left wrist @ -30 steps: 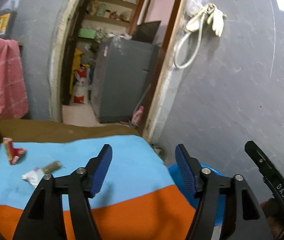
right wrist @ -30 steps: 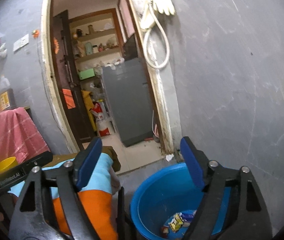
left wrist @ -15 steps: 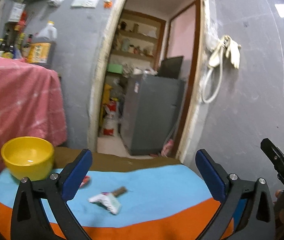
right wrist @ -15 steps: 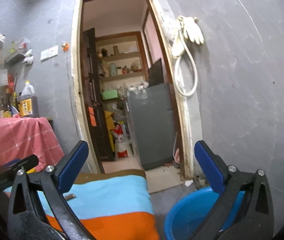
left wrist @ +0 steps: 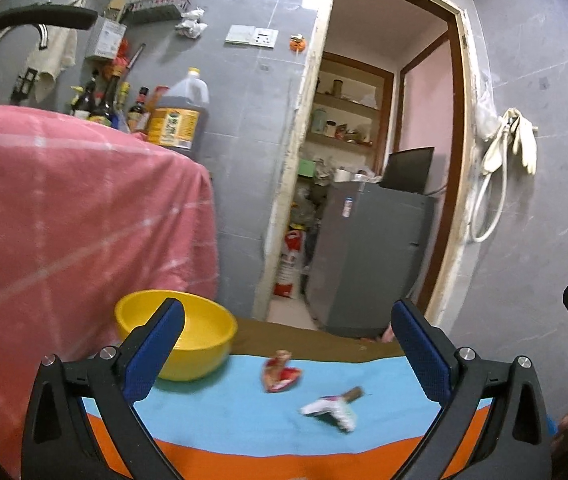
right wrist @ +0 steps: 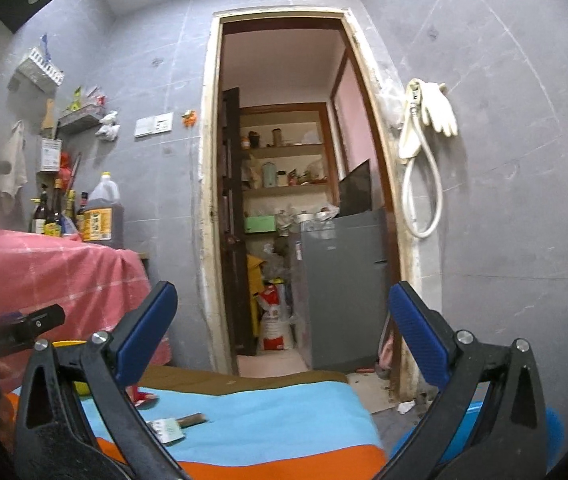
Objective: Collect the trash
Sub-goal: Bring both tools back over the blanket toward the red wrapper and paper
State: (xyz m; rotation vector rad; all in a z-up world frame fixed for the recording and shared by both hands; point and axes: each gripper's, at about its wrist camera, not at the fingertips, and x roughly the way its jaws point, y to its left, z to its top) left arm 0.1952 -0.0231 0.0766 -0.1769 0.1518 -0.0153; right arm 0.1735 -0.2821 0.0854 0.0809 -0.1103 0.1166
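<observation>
Grey tiled walls enclose a small kitchen, with a doorway giving onto a pantry of wooden shelves. Both tools hang over a cloth-covered surface banded in brown, sky blue and orange.

On the left gripper the ribbed blue pads stand wide apart with nothing between them. Framed in that gap on the blue band lie two bits of trash: a crumpled red wrapper toward the far brown edge, and nearer the orange band a white wrapper with a brown stub at one end, a little apart from the red one. A glossy round yellow bowl sits at the surface's far left corner, partly behind the left finger.

The right gripper is likewise spread wide and empty, its blue pads textured and its frame black plastic. Below its right finger shows the curved rim of a blue plastic tub, down off the right end of the surface.

Further out, a pink checked cloth drapes a taller counter at the left, topped with dark bottles and a large amber oil jug. A grey fridge stands inside the doorway, and cream rubber gloves hang with a looped white hose on the right wall.
</observation>
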